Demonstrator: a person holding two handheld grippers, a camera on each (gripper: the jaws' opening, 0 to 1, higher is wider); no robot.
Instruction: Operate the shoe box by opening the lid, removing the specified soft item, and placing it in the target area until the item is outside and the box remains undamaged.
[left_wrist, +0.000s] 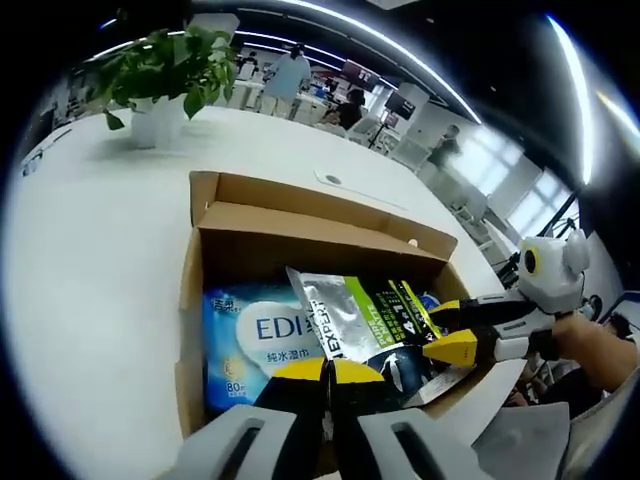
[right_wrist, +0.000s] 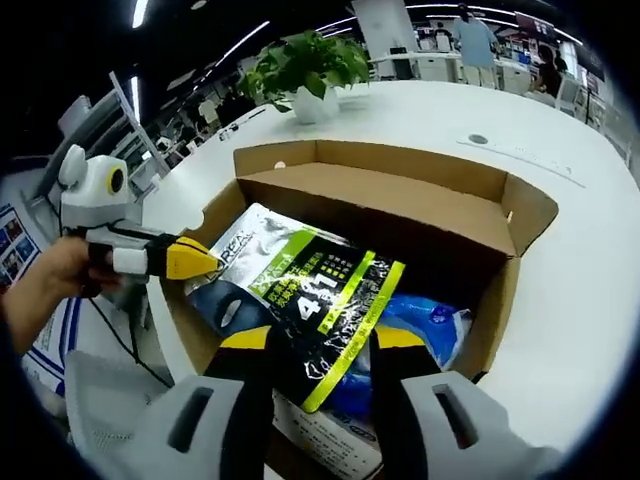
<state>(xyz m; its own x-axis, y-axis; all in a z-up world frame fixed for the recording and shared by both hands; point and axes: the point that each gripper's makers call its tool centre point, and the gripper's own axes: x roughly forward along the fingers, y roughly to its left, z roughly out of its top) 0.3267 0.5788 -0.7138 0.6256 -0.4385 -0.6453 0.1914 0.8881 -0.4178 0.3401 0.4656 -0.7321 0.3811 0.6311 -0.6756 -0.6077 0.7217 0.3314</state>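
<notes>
Shoe box (right_wrist: 400, 200) sits open on the white table (right_wrist: 560, 250), its foil pouch (right_wrist: 320, 290) lying inside. My right gripper (right_wrist: 322, 345) clamps the pouch's near edge; my left gripper (left_wrist: 325, 372) has its jaws nearly together, so I cannot tell its grip. Risk: lifting askew could snag the pouch on a cardboard wall and tear it.

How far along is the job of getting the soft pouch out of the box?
Done: the cardboard box is open, flaps up. In hand: the right gripper sits around the edge of the black and green pouch, while the left gripper looks closed near the pouch's lower edge. Left: lift the pouch out and set it on the white table. The blue wipes pack lies in the box.
</notes>
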